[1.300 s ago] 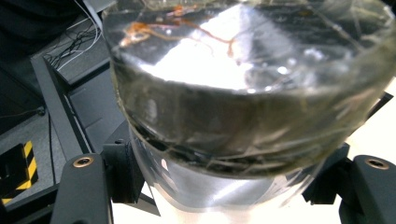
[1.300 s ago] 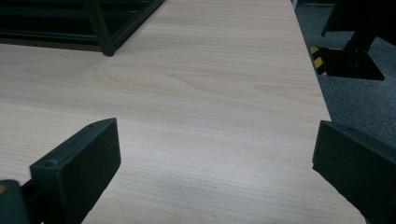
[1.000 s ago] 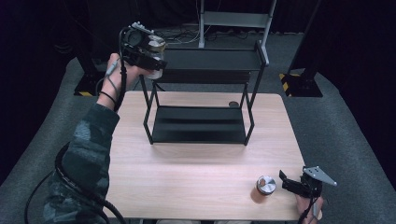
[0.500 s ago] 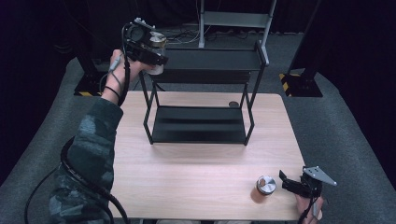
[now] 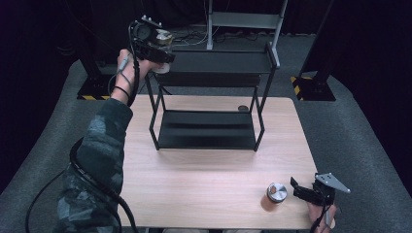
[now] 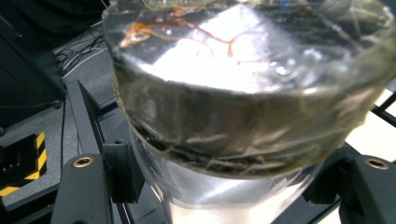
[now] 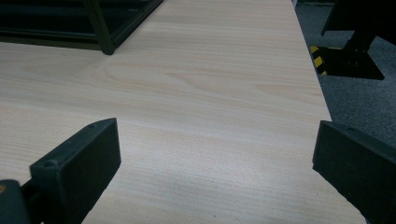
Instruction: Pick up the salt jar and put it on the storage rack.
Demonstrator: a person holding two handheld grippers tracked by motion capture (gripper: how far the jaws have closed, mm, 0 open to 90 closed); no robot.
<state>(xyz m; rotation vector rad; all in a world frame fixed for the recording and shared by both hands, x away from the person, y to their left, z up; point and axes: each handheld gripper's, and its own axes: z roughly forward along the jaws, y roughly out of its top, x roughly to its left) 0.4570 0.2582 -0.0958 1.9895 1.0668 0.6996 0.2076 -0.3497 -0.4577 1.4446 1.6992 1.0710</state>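
Left tool (image 5: 158, 51) grips a seemingly clear jar (image 6: 243, 93) beside the shelf (image 5: 218, 63); right tool (image 7: 215, 163) gapes.

A light wooden bench (image 5: 204, 189) carries a black two-tier metal shelf (image 5: 209, 128) toward its far side. A small jar with a metal lid (image 5: 275, 195) stands near the front right edge.

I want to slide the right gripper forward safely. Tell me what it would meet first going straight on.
The right gripper has open jaws over bare wooden table. Straight ahead looks free along the tabletop; the black shelf rack's leg stands off to the left, though depth is uncertain.
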